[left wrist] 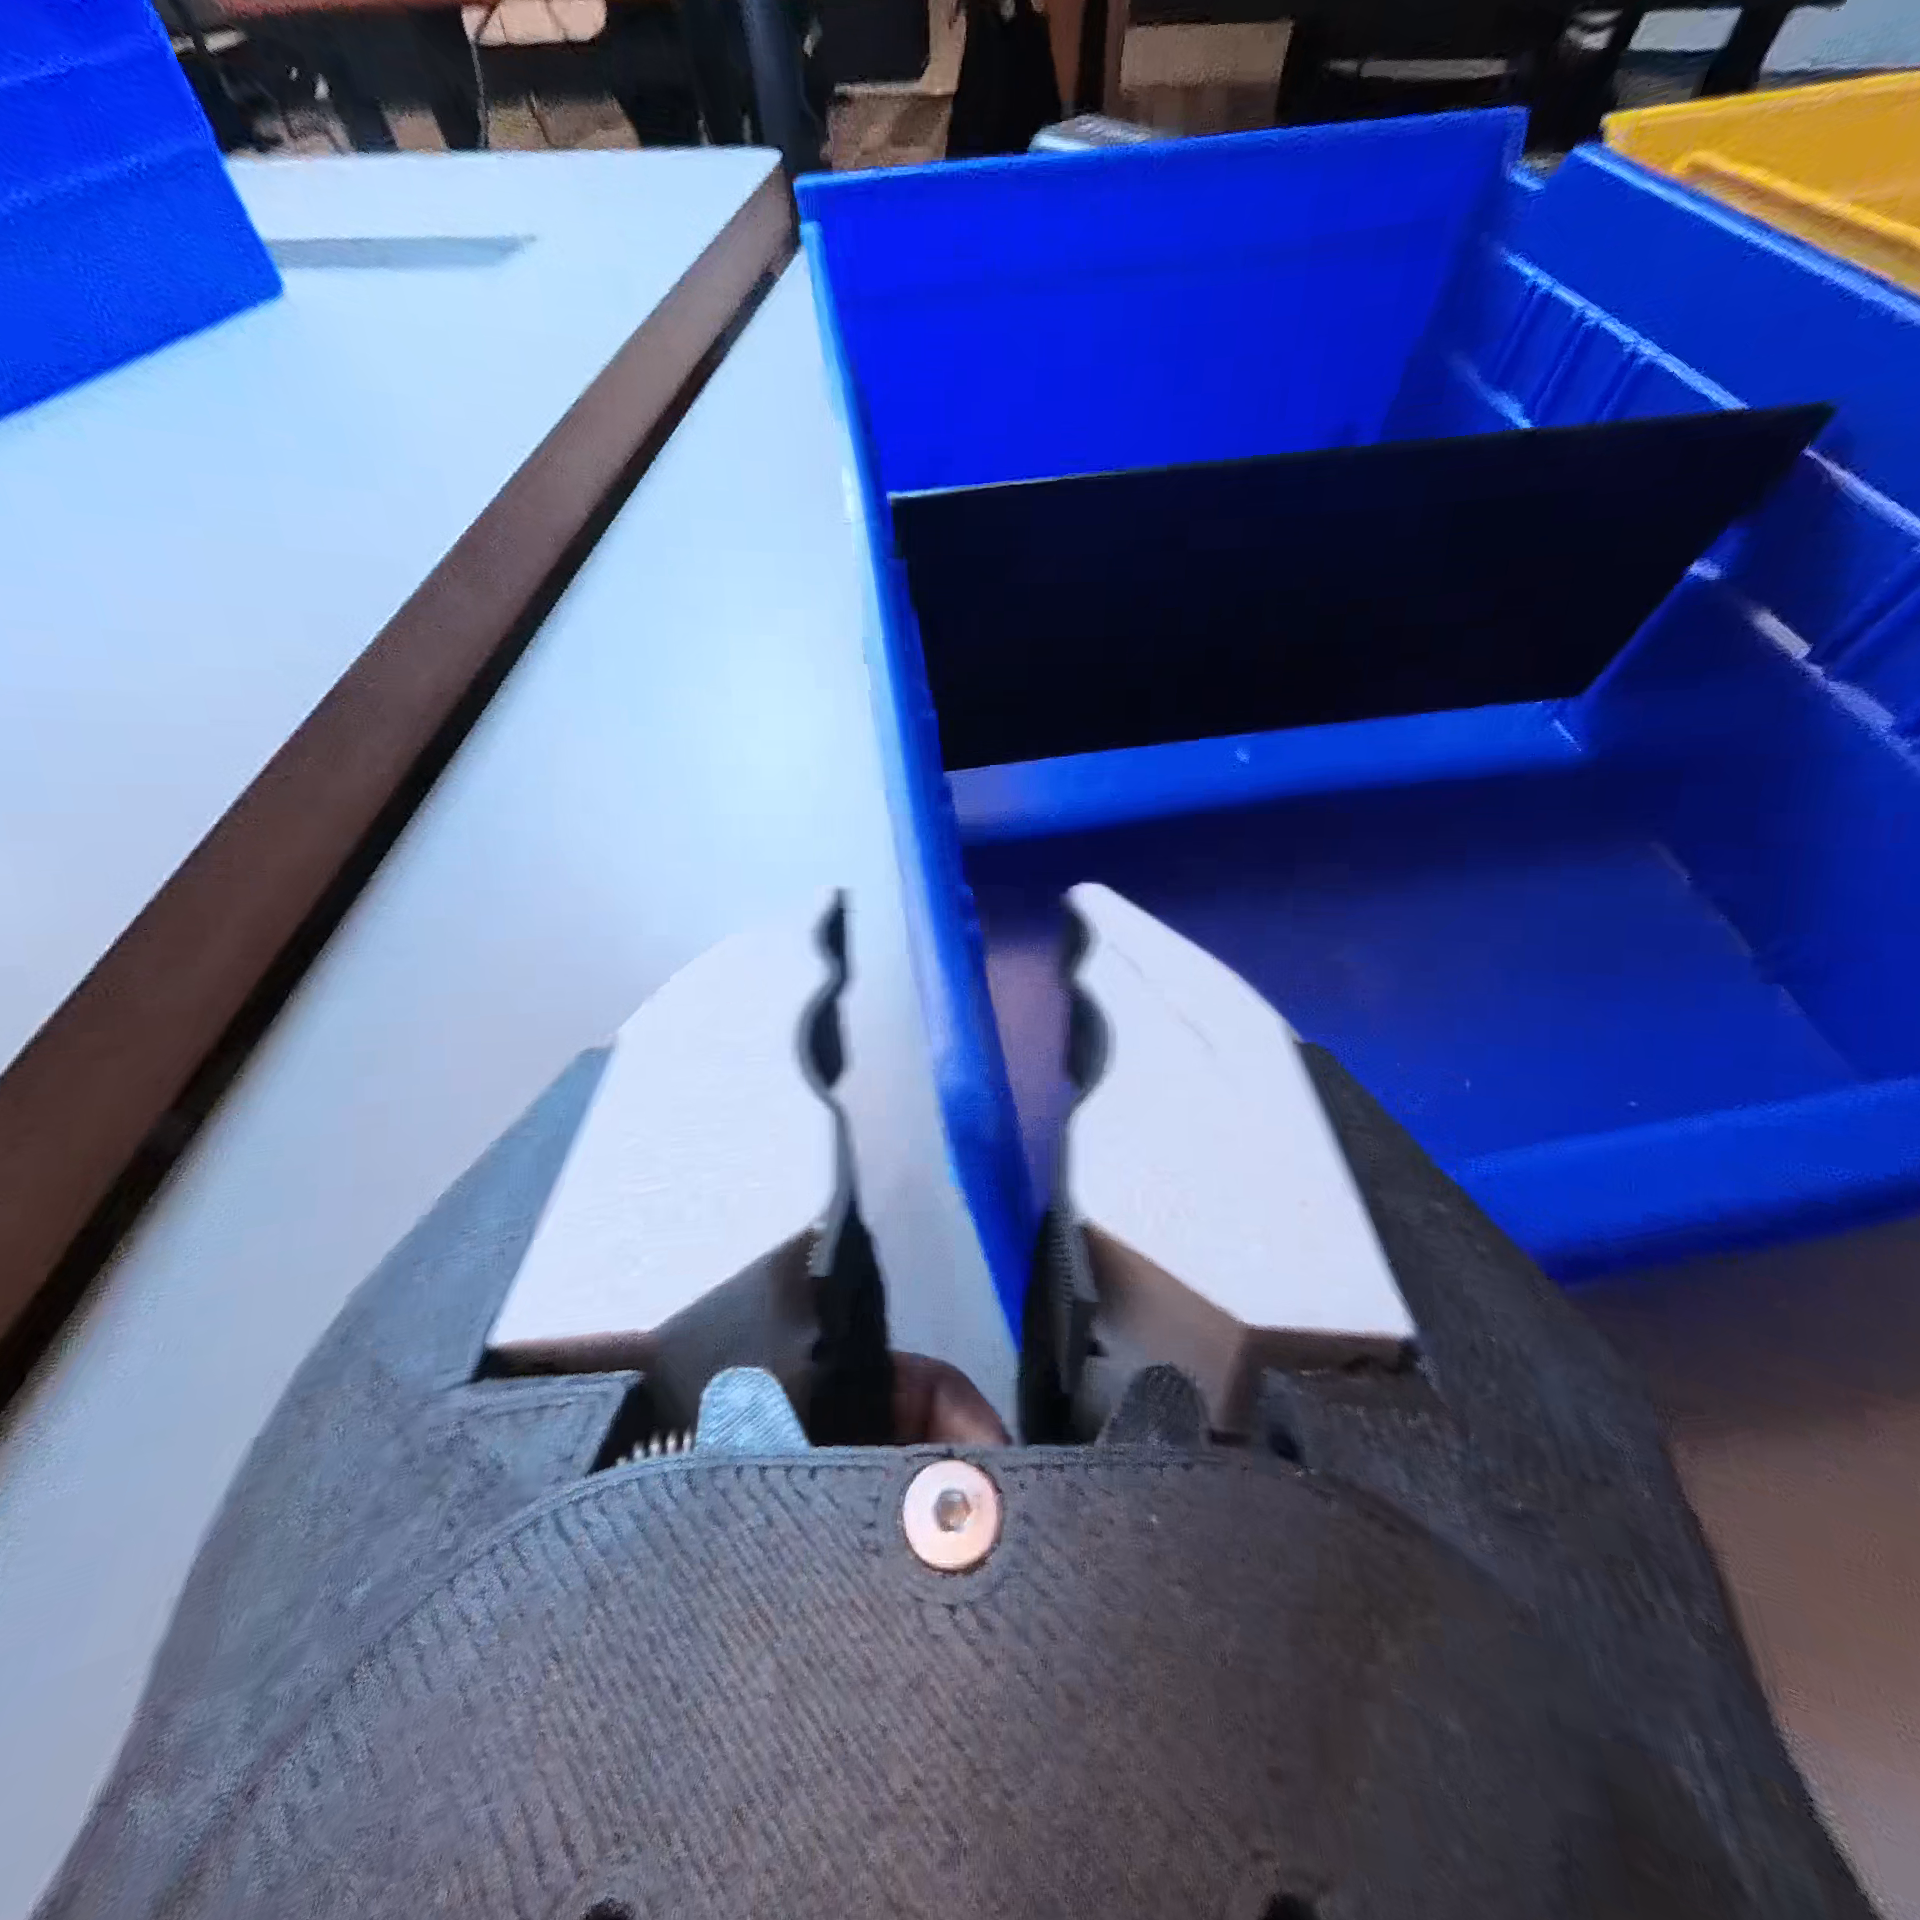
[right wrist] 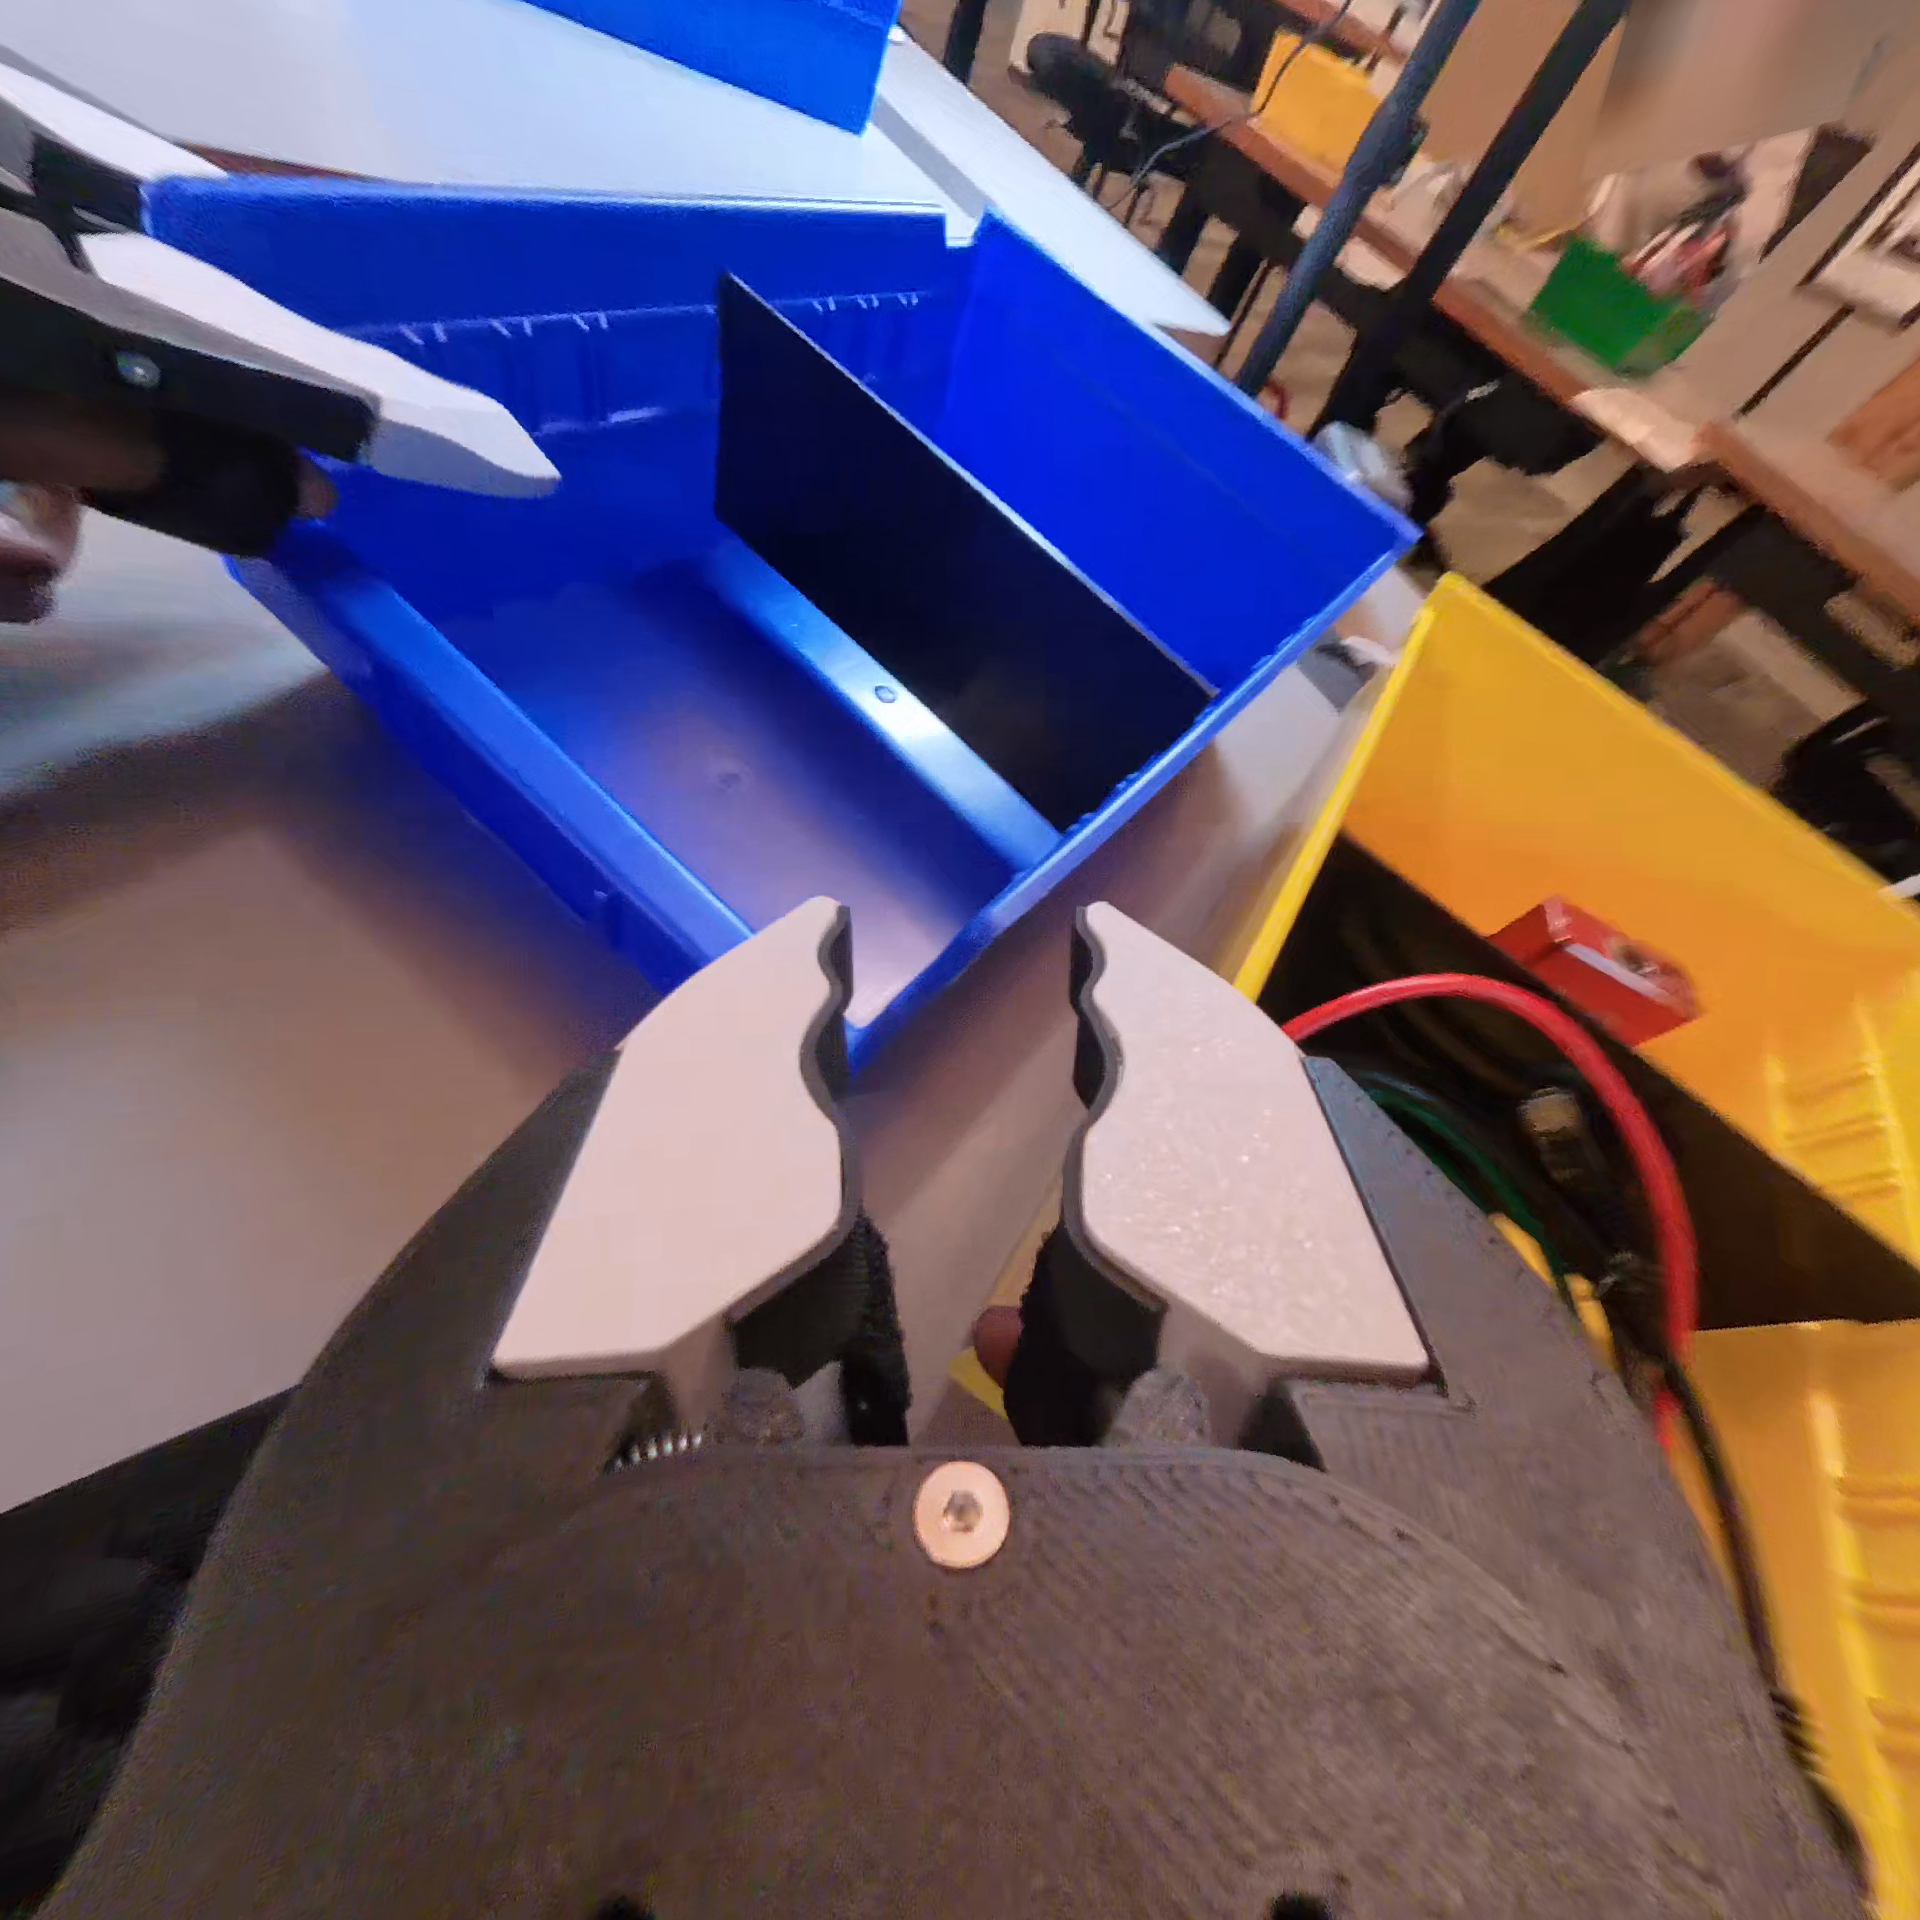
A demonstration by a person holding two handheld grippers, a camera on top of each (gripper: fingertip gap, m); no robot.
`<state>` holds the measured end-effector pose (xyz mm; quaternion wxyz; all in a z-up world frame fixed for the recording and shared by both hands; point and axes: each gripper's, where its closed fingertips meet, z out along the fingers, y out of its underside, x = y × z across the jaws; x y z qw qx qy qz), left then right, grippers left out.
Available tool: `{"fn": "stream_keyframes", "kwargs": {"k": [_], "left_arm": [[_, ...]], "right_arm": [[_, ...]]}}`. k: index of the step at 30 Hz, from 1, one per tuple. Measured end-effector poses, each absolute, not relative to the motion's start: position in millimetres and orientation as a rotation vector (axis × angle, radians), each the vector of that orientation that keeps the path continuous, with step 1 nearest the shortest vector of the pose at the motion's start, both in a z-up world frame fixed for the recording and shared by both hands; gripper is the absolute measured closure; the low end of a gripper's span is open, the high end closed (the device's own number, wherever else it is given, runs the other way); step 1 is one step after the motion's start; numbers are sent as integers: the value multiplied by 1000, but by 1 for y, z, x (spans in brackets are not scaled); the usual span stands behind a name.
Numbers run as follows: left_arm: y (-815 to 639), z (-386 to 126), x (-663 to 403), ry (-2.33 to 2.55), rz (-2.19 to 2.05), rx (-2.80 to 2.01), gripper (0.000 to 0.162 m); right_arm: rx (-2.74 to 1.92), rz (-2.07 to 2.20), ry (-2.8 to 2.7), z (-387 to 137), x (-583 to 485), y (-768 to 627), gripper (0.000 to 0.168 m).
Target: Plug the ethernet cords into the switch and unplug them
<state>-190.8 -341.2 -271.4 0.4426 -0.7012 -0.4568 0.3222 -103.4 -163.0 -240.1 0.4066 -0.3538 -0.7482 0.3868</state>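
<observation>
My left gripper (left wrist: 961, 914) is open, with its jaws on either side of the left wall of an empty blue bin (left wrist: 1143, 312). It also shows in the right wrist view (right wrist: 374, 332), at the bin's (right wrist: 1143, 436) left wall. My right gripper (right wrist: 961, 925) is open and empty above the table, just in front of the blue bin's near right corner. Red (right wrist: 1652, 1122), green (right wrist: 1475, 1153) and black cords lie tangled in a yellow bin (right wrist: 1558, 790) to its right, next to a red box (right wrist: 1590, 971). I cannot make out a switch.
A black divider (left wrist: 1299, 603) splits the blue bin (right wrist: 914, 540). The yellow bin (left wrist: 1787, 156) stands right of it. A second grey table (left wrist: 312, 468) lies to the left across a dark gap, with another blue bin (left wrist: 104, 208) on it. Benches and clutter fill the background.
</observation>
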Motion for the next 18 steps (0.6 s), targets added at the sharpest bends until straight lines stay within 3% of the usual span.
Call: {"fn": "stream_keyframes", "kwargs": {"k": [1, 2, 6, 15, 18], "left_arm": [[-340, -270, -190, -1107, 811, -1742, 148], [-344, -270, -191, -1115, 847, -1745, 154], [-350, -271, -188, -1132, 820, -1763, 156], [-357, -248, -183, -1075, 952, -1740, 157], [-355, -219, -175, -1039, 994, -1660, 157]], "right_arm": [[-855, 934, -1872, -237, -104, -163, 130], [-826, 894, -1877, -237, -103, -164, 132], [-799, 798, -1985, -252, -100, -175, 148], [-860, 968, -2007, -255, -103, -181, 151], [-766, 1040, -1905, -232, -98, -180, 151]]}}
